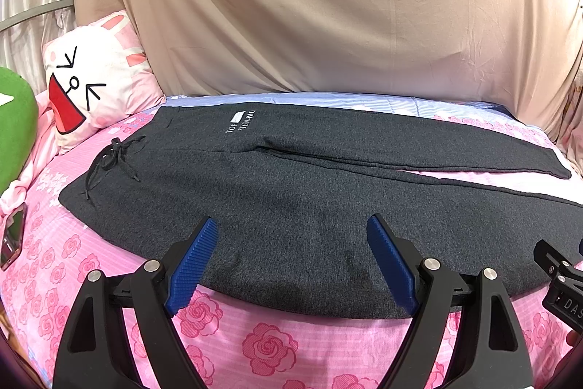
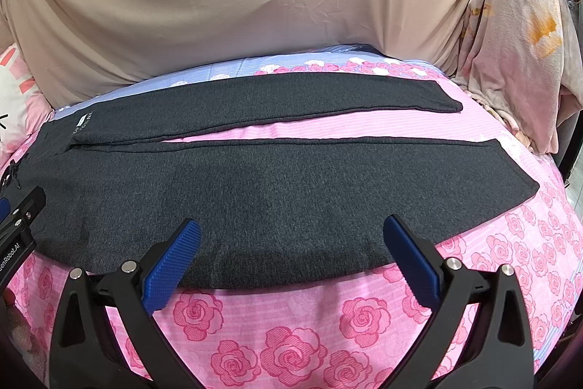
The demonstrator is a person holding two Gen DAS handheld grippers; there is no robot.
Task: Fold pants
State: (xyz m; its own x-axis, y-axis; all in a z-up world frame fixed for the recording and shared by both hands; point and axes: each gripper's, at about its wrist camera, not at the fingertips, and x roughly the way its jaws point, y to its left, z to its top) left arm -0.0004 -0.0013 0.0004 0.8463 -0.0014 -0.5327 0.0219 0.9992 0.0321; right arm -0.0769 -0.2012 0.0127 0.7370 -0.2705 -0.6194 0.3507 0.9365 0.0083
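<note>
Your left tool and right tool both gape wide, holding nothing, at the near edge of the dark pants, spread flat on the bed. Pinch too deep and you risk snagging the sheet underneath.

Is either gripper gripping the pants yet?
No: the left gripper and right gripper are both open above the flat pants.

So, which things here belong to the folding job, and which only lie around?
Job:
pants
left tool, open
right tool, open

Lying about:
pillow
green toy
phone
beige sheet
bedcover, only bears the pants
</note>
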